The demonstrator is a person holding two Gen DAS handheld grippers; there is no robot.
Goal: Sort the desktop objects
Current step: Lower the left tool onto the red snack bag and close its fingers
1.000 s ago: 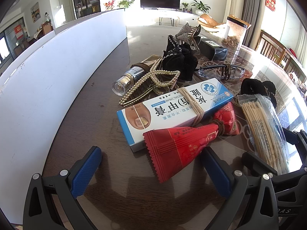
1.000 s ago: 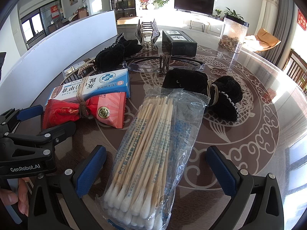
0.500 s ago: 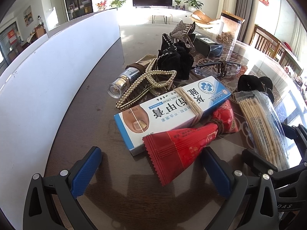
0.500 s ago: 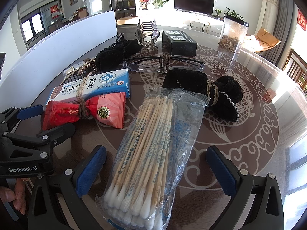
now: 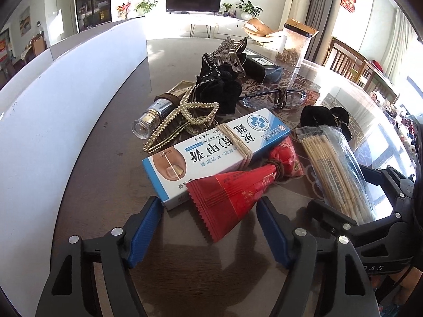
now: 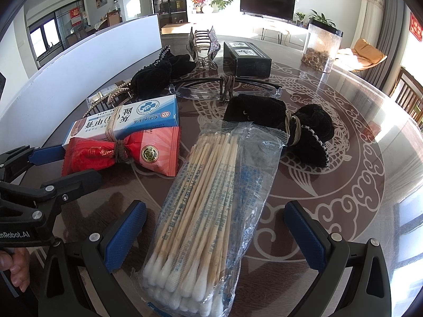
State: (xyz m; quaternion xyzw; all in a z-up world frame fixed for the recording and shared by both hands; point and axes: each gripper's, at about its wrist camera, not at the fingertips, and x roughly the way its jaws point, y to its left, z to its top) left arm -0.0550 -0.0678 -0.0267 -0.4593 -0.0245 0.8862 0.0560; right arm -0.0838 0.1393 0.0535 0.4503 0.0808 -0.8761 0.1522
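Note:
A red snack packet (image 5: pixel 238 192) tied with cord to a blue-and-white cream box (image 5: pixel 211 153) lies before my left gripper (image 5: pixel 208 212). The gripper's jaws are open on either side of the packet's serrated end, not touching it. The same pair shows in the right wrist view, packet (image 6: pixel 121 153) and box (image 6: pixel 124 124). A clear bag of cotton swabs (image 6: pixel 208 211) lies between the open jaws of my right gripper (image 6: pixel 215 219). The bag also shows in the left wrist view (image 5: pixel 335 171).
A white board (image 5: pixel 53 116) walls the table's left side. Further back lie a pearl hair clip (image 5: pixel 182 121), a small bottle (image 5: pixel 153 116), black scrunchies (image 6: pixel 306 132), glasses (image 6: pixel 224 87), a black box (image 6: pixel 246 58) and a clear container (image 6: pixel 321 47).
My left gripper has moved forward and its jaws have narrowed around the red packet's end. The right gripper and the swab bag have not moved.

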